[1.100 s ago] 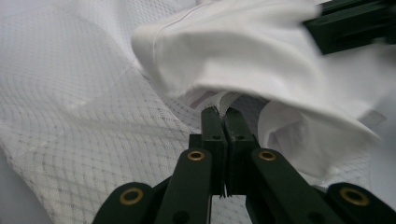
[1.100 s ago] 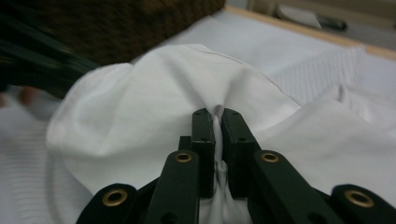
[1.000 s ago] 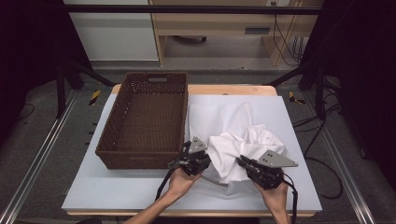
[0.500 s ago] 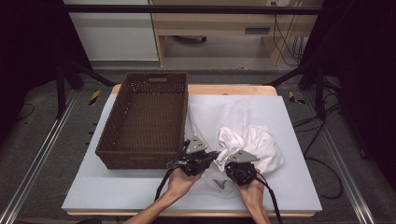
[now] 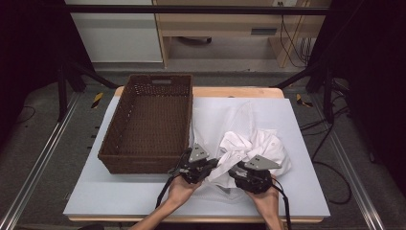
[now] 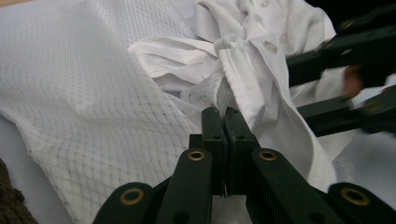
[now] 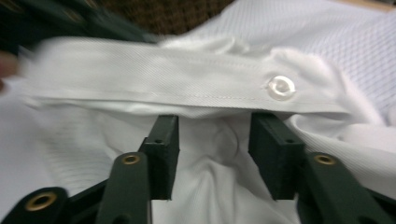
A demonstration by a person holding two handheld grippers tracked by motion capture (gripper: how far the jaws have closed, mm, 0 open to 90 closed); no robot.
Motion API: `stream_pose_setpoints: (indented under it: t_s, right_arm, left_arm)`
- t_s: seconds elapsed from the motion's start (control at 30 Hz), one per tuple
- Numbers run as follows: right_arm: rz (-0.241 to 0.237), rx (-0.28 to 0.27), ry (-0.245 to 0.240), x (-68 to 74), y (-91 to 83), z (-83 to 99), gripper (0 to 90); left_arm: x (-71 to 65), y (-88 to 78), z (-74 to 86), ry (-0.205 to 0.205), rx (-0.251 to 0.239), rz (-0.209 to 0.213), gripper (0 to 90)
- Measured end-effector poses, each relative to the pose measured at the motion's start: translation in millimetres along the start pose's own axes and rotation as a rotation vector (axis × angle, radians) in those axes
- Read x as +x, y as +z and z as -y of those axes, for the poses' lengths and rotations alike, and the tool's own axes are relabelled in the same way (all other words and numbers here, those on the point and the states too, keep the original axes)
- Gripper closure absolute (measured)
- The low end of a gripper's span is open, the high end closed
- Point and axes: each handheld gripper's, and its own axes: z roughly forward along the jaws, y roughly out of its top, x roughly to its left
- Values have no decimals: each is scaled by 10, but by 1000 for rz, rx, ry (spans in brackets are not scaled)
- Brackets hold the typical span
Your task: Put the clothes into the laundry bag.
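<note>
A crumpled white shirt (image 5: 261, 146) lies on the table right of a brown wicker basket (image 5: 148, 124). My left gripper (image 5: 216, 165) is shut on the shirt's edge (image 6: 223, 100) at its near left side. In the left gripper view its two jaws press together on the cloth. My right gripper (image 5: 233, 173) sits just right of the left one, at the shirt's near edge. Its jaws stand open, and the buttoned placket (image 7: 196, 88) with a white button (image 7: 281, 87) stretches across just beyond their tips.
The basket is empty and stands on the left half of the pale table board (image 5: 306, 191). A thin white mesh cloth (image 6: 84, 93) lies spread under and behind the shirt. Dark frame posts (image 5: 64, 79) flank the table.
My right gripper has moved left along the shirt's near edge, close to the left gripper. The shirt has bunched up between them. My left gripper has stayed in place.
</note>
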Motion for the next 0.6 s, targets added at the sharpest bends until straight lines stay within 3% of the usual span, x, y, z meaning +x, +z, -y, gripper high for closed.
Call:
stream_pose_setpoints:
  t_s: [0.07,0.13,0.23,0.3,0.33,0.4,0.47,0.5,0.6]
  right_arm:
    - [3,-33,-13,-5,-129,-51,458]
    - [47,-71,-24,-40,-219,-106,403]
    - [93,-81,-3,-132,-207,-140,348]
    - [80,-63,12,-201,-93,-146,350]
    - [77,-47,17,-215,-42,-142,372]
    - [47,0,8,-238,83,-108,497]
    - [55,34,-26,-218,131,-68,751]
    - [56,36,-35,-202,113,-54,831]
    - [24,11,-39,-169,22,-54,871]
  left_arm:
    - [12,2,-2,-4,4,1,883]
    - [15,-4,-4,-6,1,-2,884]
    - [8,-11,-12,0,2,-2,884]
    - [7,-6,-20,2,1,0,884]
    - [9,-4,-24,3,2,2,884]
    - [14,0,-30,1,3,-1,884]
    - [30,-1,-37,-3,3,-3,884]
    - [37,-4,-41,-5,2,-3,884]
    - [57,-24,-61,-21,-3,-6,884]
